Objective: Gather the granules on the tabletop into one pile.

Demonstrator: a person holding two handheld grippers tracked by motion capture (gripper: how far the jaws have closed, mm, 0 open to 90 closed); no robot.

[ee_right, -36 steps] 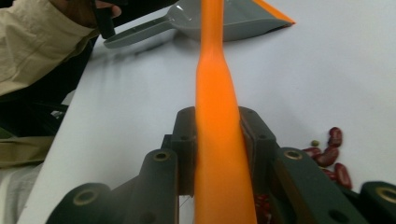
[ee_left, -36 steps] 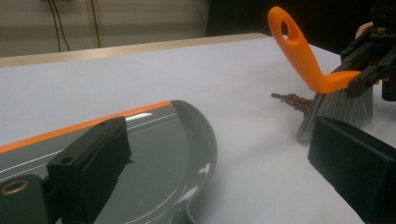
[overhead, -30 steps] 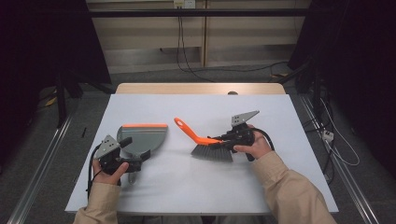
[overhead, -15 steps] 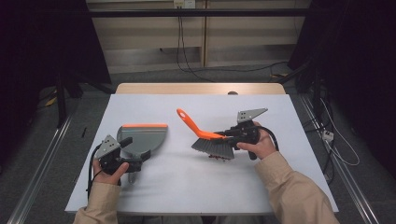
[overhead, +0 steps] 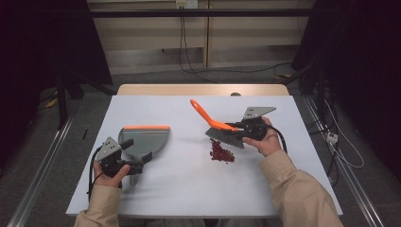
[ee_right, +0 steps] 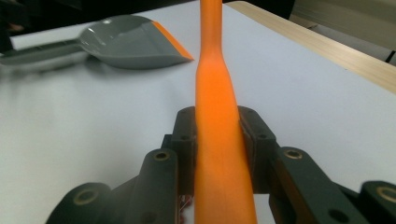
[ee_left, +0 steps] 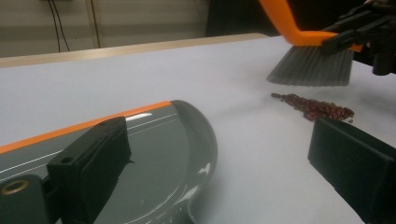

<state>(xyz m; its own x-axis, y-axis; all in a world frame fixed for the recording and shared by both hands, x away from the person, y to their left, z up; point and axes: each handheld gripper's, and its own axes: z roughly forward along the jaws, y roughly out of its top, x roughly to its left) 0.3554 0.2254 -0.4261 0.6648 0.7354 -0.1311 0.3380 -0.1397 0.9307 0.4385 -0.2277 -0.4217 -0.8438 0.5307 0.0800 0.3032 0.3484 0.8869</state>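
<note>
High view: the right gripper clamps the brush just above the beans on the table; the left gripper sits at the dustpan, well left of them.

Left gripper view: jaws apart over the dustpan.

Right gripper view: jaws clamped on the brush handle
</note>
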